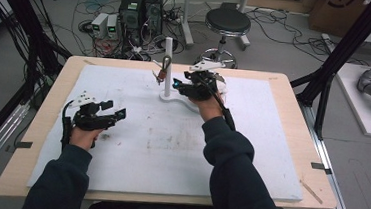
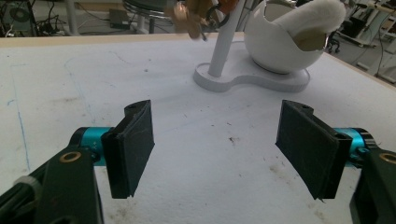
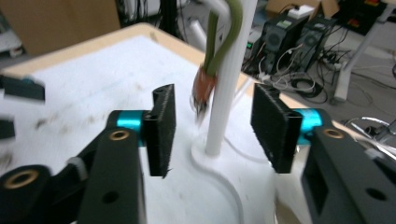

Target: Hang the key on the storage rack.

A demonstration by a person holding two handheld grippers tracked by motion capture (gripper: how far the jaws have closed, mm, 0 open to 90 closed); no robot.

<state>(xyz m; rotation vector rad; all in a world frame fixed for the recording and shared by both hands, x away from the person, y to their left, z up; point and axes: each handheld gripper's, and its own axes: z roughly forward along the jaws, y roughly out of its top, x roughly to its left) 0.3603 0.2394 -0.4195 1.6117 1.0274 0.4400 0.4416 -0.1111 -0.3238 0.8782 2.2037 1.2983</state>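
Observation:
A white stand (image 1: 168, 58) with a thin upright pole rises from a flat white base (image 2: 252, 81) at the back middle of the white mat (image 1: 170, 148). From the pole hangs an olive-green loop (image 3: 223, 42) with an orange-brown tag and small metal pieces (image 3: 203, 86), also seen as the hanging bunch (image 1: 163, 68). A white round bowl (image 2: 275, 42) with a jagged rim sits on the base. My right gripper (image 1: 177, 85) is beside the pole, open (image 3: 212, 126), its jaws on either side of the pole (image 3: 229, 84), touching nothing. My left gripper (image 1: 115, 110) rests open over the mat's left (image 2: 215, 144), holding nothing.
The mat lies on a wooden table (image 1: 297, 123) with its edge close on every side. Behind the table stand a black stool (image 1: 227, 22), computer cases (image 1: 140, 10) and loose cables on the floor. Black frame posts (image 1: 337, 56) flank the table.

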